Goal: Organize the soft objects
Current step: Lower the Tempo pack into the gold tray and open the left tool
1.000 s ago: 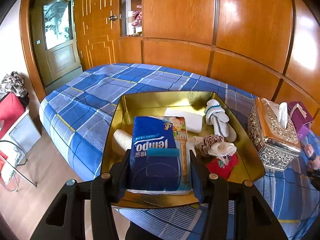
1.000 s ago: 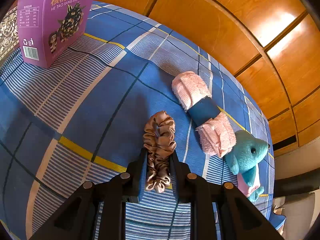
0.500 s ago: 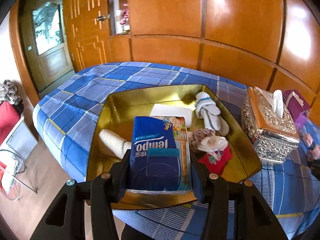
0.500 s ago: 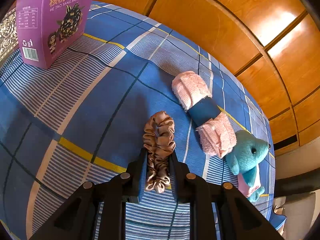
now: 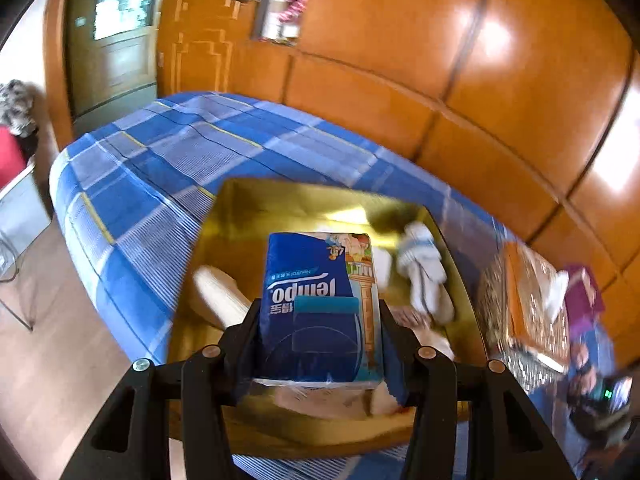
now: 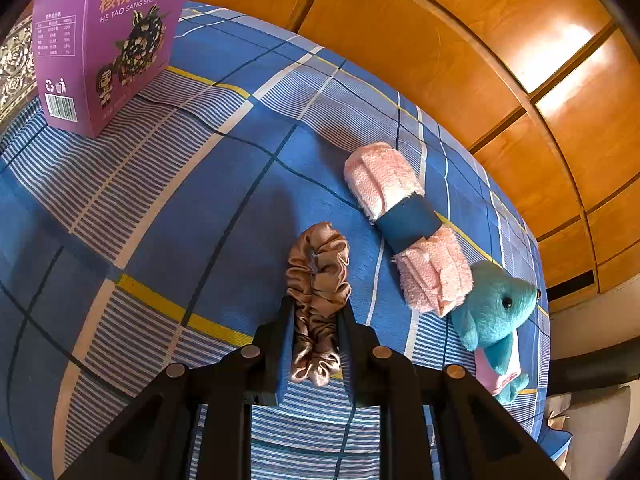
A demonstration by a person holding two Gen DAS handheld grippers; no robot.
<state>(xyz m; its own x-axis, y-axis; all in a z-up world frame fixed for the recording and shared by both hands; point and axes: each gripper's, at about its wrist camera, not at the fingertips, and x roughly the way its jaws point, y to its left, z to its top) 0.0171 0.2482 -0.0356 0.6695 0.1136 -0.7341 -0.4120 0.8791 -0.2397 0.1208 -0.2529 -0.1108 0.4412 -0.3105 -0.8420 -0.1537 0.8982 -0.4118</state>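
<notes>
My left gripper is shut on a blue Tempo tissue pack and holds it above the gold tray on the bed. White slippers and a cream roll lie in the tray. My right gripper is shut on a brown satin scrunchie that rests on the blue plaid bedspread. A pink rolled towel with a blue band and a teal plush toy lie just right of it.
A purple snack box stands at the left of the right wrist view. An ornate silver tissue box and a purple box sit right of the tray. Wooden wall panels stand behind the bed, and the bed edge drops to the floor at left.
The left gripper has swung and tilted with the tissue pack, now over the tray's middle; the view is blurred. The right gripper stays shut on the scrunchie, almost still.
</notes>
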